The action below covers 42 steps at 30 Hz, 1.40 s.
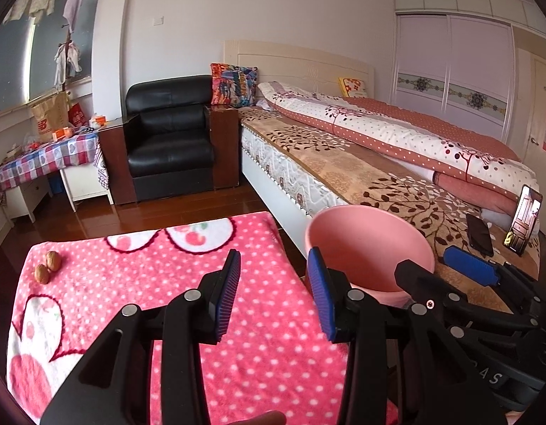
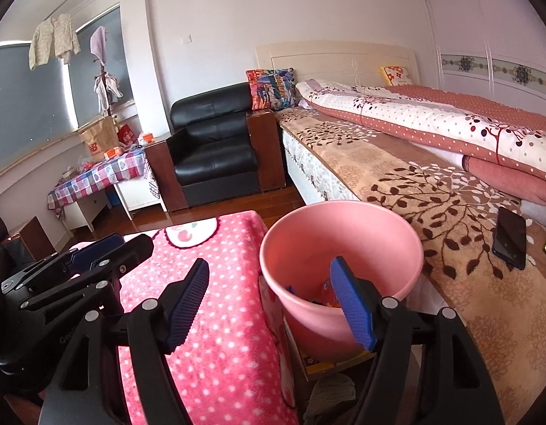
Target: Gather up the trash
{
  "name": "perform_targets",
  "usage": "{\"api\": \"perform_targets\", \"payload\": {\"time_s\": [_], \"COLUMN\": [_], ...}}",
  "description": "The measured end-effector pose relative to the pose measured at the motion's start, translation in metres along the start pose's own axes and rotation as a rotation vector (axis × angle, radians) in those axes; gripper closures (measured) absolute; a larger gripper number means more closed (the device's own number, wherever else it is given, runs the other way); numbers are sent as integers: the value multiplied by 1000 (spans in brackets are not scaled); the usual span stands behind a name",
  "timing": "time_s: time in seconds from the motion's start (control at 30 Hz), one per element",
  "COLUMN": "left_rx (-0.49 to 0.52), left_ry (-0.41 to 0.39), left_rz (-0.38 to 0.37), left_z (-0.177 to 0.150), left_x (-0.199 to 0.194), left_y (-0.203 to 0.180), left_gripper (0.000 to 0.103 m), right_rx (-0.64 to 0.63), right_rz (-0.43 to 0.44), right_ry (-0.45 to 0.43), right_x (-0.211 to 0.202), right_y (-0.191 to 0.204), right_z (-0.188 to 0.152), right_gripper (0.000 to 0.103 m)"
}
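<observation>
Both grippers (image 1: 274,292) (image 2: 269,304) stand released, empty. Walnuts (image 1: 48,265) lie far left; risk: rolled off surface (image 1: 237,354) if nudged, missing bin (image 2: 343,248).

2 walnuts (image 1: 48,266) on blanket (image 1: 259,364); bin (image 2: 340,248) between blanket and bed (image 2: 432,191).

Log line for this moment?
left gripper open, empty | right gripper open, empty | pink bin holds trash | two walnuts on blanket

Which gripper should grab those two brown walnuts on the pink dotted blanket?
Probably the left gripper: open, empty, over the pink dotted blanket, nearer the two brown walnuts. The right gripper hangs by the pink plastic bin.
</observation>
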<state>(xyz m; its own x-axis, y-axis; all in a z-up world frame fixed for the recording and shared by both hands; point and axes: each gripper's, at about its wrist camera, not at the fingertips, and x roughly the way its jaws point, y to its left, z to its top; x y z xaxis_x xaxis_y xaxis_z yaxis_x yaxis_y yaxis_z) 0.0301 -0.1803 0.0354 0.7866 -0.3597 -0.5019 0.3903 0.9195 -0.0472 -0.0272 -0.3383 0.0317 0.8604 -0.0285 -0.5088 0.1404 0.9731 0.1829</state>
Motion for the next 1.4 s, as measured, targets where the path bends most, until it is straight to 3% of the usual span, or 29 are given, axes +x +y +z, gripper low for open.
{"api": "perform_targets", "payload": {"time_s": [0.57,1.4], "left_rx": [-59,-124], "left_ry": [0,42], "left_rz": [18,45], "left_z": [-18,-37], "left_x": [-26,-26], "left_y": [32,70], "left_gripper": [63,63], "right_rx": [-15,-58], "right_rz": [21,50], "right_ry": [-2,31], "right_x": [-14,1], "right_y": [36,65], "right_z": [-14,-25], "right_gripper": [32,32]}}
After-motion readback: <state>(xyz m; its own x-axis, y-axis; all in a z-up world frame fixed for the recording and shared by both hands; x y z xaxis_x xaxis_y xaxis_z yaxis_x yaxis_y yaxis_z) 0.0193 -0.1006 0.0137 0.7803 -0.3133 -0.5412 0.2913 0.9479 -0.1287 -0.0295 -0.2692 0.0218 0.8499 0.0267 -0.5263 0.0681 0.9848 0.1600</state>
